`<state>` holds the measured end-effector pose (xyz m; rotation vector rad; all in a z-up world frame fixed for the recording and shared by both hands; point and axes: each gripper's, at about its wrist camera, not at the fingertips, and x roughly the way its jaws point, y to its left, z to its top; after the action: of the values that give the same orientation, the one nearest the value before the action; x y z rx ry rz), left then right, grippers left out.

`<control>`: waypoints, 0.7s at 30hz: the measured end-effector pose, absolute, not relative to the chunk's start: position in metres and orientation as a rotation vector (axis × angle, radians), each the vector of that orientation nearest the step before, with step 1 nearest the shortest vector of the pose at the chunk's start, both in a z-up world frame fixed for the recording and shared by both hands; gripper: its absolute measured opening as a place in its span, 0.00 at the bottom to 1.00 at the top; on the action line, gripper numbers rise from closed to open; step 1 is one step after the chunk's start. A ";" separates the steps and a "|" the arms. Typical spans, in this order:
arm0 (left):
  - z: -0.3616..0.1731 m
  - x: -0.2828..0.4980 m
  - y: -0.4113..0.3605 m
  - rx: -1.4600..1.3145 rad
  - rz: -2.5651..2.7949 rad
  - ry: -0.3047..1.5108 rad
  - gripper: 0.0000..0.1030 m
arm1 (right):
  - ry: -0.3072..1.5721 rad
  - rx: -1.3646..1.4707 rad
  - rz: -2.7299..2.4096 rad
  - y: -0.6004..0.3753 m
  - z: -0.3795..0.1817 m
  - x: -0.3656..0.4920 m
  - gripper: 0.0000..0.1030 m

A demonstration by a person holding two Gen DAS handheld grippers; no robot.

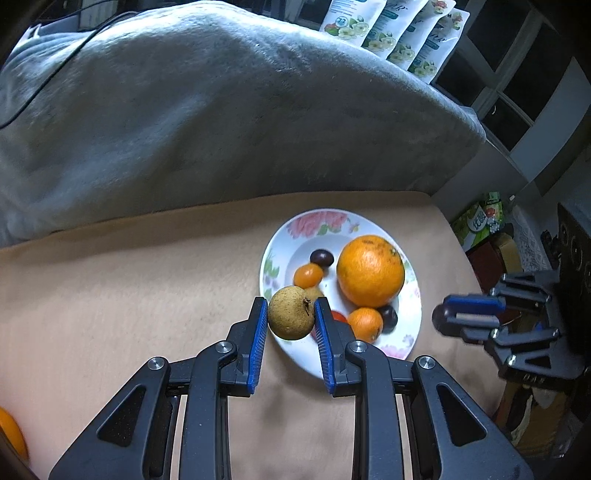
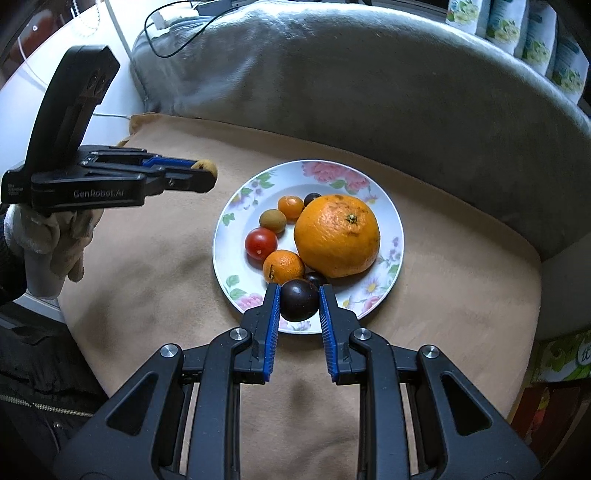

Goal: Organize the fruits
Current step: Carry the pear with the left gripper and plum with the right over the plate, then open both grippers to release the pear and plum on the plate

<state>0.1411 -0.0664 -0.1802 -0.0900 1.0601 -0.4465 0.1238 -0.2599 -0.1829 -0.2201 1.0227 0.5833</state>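
My left gripper (image 1: 290,306) is shut on a tan, rough-skinned round fruit (image 1: 291,312), held above the near-left rim of a floral white plate (image 1: 413,325). In the right wrist view my right gripper (image 2: 300,291) is shut on a dark purple round fruit (image 2: 299,300) over the plate's (image 2: 221,236) near rim. The plate holds a large orange (image 2: 337,236), a red tomato (image 2: 261,242), two small oranges (image 2: 283,266), another tan fruit (image 2: 273,220) and two dark fruits (image 2: 312,198). The left gripper (image 2: 205,173) hovers left of the plate, apart from it.
The plate rests on a tan cloth (image 2: 147,280). A grey blanket (image 1: 221,110) with a black cable rises behind it. Flower-printed packets (image 1: 399,33) stand at the back right. Another orange (image 1: 11,432) lies at the left edge. A gloved hand (image 2: 55,236) holds the left gripper.
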 end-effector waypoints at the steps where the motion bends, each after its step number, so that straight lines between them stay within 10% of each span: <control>1: -0.180 0.144 -0.069 -0.087 -0.450 1.060 0.23 | 1.023 -0.214 0.583 -0.260 -0.184 0.124 0.21; 21: -0.175 0.165 -0.103 -0.053 -0.502 1.054 0.23 | 1.041 -0.189 0.590 -0.248 -0.197 0.129 0.22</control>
<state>0.1654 -0.1026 -0.1746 -0.0531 1.0543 -0.5021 0.1292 -0.2481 -0.1966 -0.1890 1.0408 0.5905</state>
